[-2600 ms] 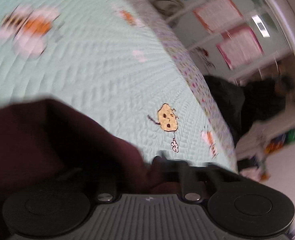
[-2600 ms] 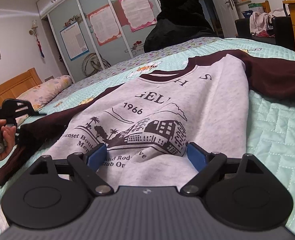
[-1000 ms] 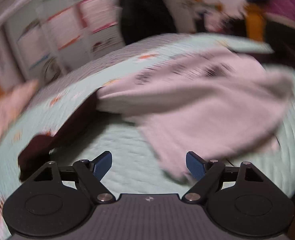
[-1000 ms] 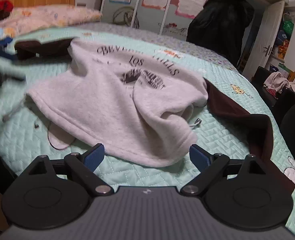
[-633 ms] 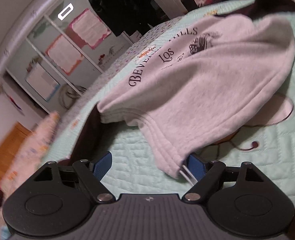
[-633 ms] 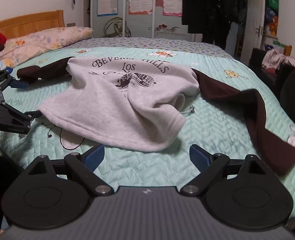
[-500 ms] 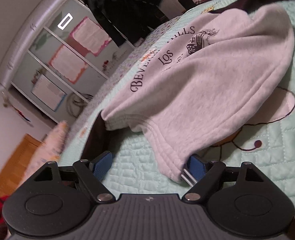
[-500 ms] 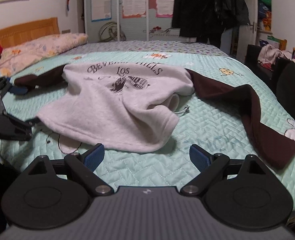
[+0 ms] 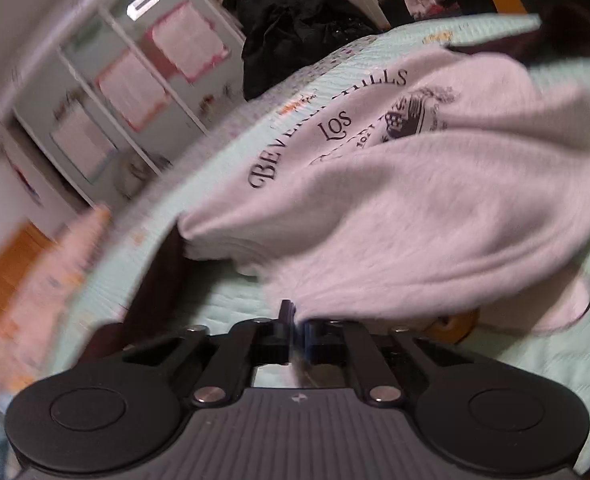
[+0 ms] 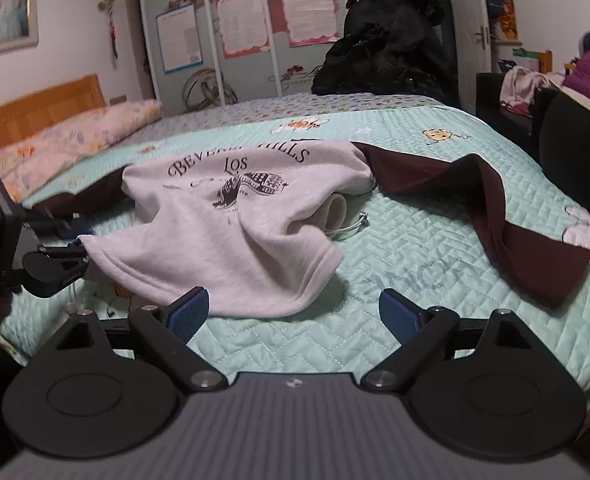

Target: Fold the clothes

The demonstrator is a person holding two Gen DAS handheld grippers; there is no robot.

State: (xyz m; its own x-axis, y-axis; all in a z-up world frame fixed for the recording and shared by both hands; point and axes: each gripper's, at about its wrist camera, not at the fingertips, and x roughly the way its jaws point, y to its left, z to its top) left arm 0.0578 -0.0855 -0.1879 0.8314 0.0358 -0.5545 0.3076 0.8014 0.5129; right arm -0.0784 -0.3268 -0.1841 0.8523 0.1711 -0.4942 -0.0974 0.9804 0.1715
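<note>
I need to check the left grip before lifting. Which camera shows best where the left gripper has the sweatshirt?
The right wrist view: it shows the left gripper from the side, its jaws just closed on the hem corner of the sweatshirt. The left wrist view is blurred; there the left gripper is shut with grey fabric at its tips, but the pinch itself is hidden.

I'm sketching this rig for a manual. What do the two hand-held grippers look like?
Both match. The right hand-held gripper has a grey ribbed body, two round black discs, black angular linkage arms with silver pivot screws, and blue pads on its fingers. The left hand-held gripper has the same grey ribbing, discs and screws. Seen from the right wrist view, it also carries a black block with a small screen at the back.
</note>
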